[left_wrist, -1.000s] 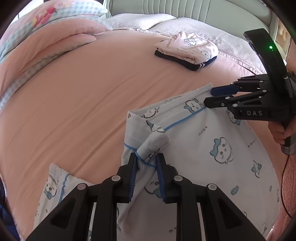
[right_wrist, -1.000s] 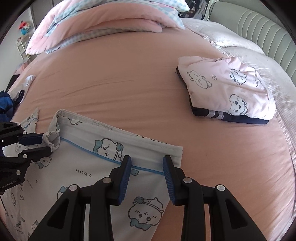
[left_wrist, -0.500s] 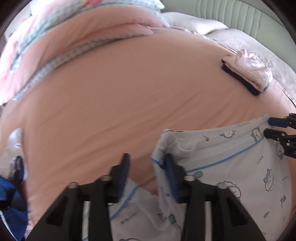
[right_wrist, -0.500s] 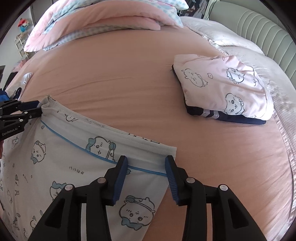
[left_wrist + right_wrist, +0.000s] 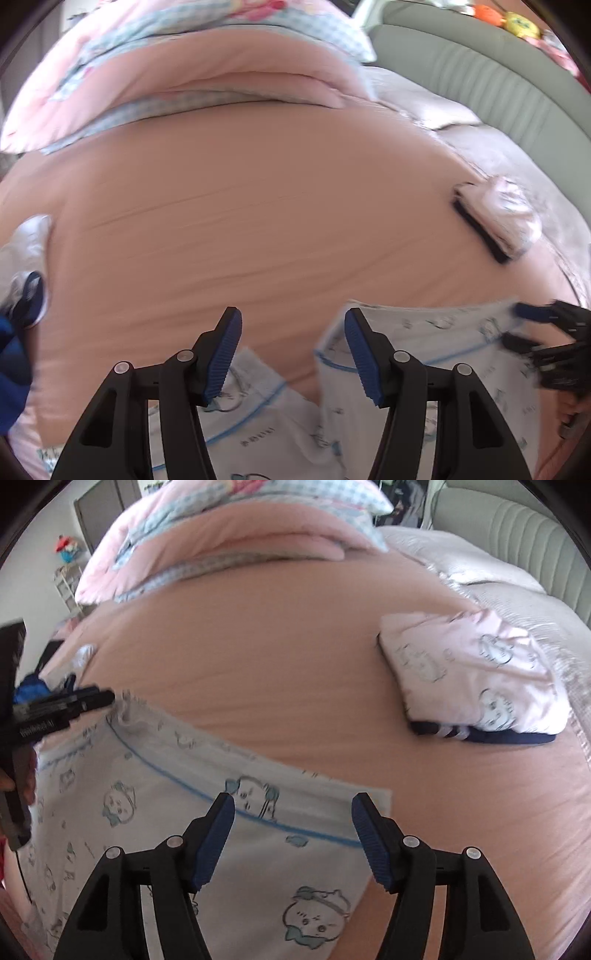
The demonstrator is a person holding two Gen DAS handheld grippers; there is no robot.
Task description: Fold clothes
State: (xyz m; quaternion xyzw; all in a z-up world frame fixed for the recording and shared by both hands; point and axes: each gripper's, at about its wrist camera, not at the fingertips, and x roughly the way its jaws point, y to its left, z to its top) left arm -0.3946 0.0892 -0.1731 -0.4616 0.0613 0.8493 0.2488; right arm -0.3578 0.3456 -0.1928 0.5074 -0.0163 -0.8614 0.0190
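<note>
A pale blue pyjama garment (image 5: 155, 794) with cartoon prints and blue piping lies spread on the pink sheet (image 5: 277, 657). My right gripper (image 5: 293, 812) hovers over its far edge, open wide and holding nothing. In the left wrist view the garment (image 5: 436, 373) sits at lower right, and another printed part (image 5: 258, 402) lies under the fingers. My left gripper (image 5: 291, 332) is open and empty, just left of the garment's corner. The right gripper (image 5: 524, 325) shows at the garment's right corner. The left gripper (image 5: 92, 699) sits beside the ruffled corner.
A folded pink printed garment on a navy one (image 5: 472, 675) rests far right, also seen as a folded stack (image 5: 498, 218). A rolled pink duvet (image 5: 221, 85) and a grey headboard (image 5: 480, 66) close the back. Blue cloth and a white item (image 5: 22, 258) lie at the left edge.
My left gripper let go of the bunched corner and opened wide, swinging left. The right gripper opened wider. The garment's top edge now lies stretched out flat.
</note>
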